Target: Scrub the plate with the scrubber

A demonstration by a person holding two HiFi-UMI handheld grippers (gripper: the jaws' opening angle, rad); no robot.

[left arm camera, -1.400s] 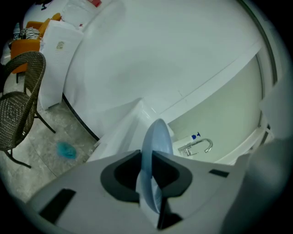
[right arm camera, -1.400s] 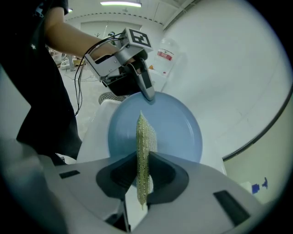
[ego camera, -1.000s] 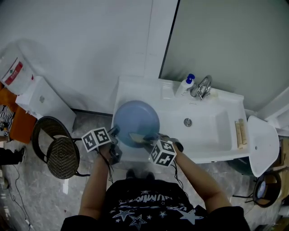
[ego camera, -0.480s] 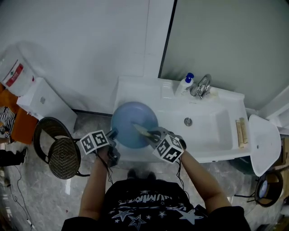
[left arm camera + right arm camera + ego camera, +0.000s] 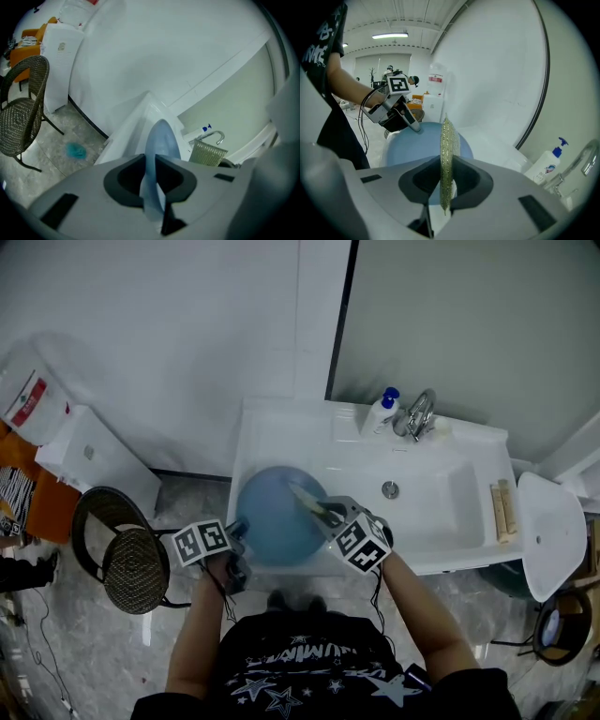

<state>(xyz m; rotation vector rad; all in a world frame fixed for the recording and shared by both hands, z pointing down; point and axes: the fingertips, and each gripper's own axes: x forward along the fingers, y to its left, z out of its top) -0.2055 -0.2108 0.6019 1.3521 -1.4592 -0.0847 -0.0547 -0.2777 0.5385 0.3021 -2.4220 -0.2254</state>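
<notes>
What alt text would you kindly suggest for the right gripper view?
The right gripper clamps a thin yellow-green scrubber edge-on, in front of a blue plate that the left gripper holds by its rim. A soap bottle and a tap stand at the right.

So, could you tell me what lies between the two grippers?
The blue plate, rim in the left gripper, under the scrubber held by the right gripper; head view shows it.
</notes>
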